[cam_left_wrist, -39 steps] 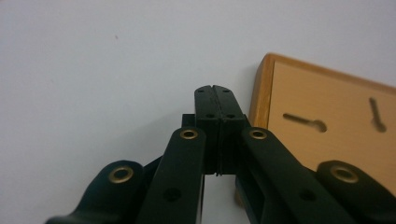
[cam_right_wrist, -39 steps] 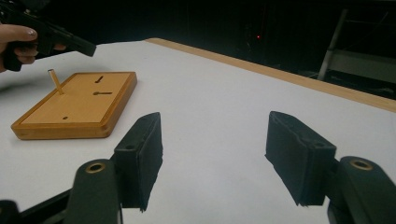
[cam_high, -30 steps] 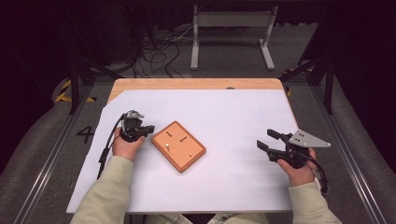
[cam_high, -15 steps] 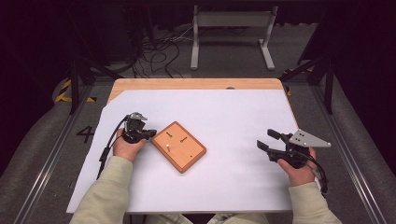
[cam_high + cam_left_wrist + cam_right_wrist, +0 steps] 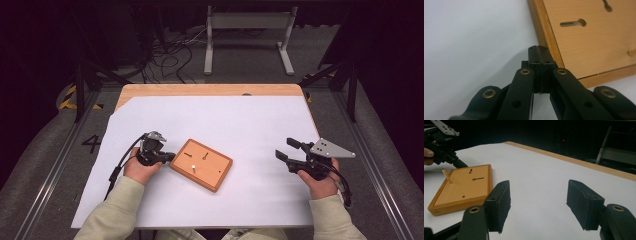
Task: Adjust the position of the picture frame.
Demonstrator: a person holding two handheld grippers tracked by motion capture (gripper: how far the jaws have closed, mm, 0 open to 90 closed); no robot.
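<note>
Wooden rectangular board [image 5: 202, 164], orange-brown with a raised rim, is lying flat and turned at an angle on the white sheet [image 5: 240, 125] that is covering the light wooden bench [image 5: 210, 90]. It is sitting left of the middle, nearer to the person's side. Its face is showing keyhole-shaped slots [image 5: 573, 23], and one short pale wooden peg [image 5: 447, 176] is standing a little tilted near the board's left edge, as the right claw view is showing it.

Left claw [image 5: 168, 156], black, is resting low on the sheet with its jaws clenched together and nothing between them; in the left claw view its tip [image 5: 539, 50] is sitting against the rim of the board, touching it or almost touching. Right claw [image 5: 286, 149], black with a grey three-cornered plate on top, is hovering over the sheet well apart from the board, on the right side. Its jaws are standing released and wide, and they are grasping nothing; between them only the white sheet is showing.
</note>
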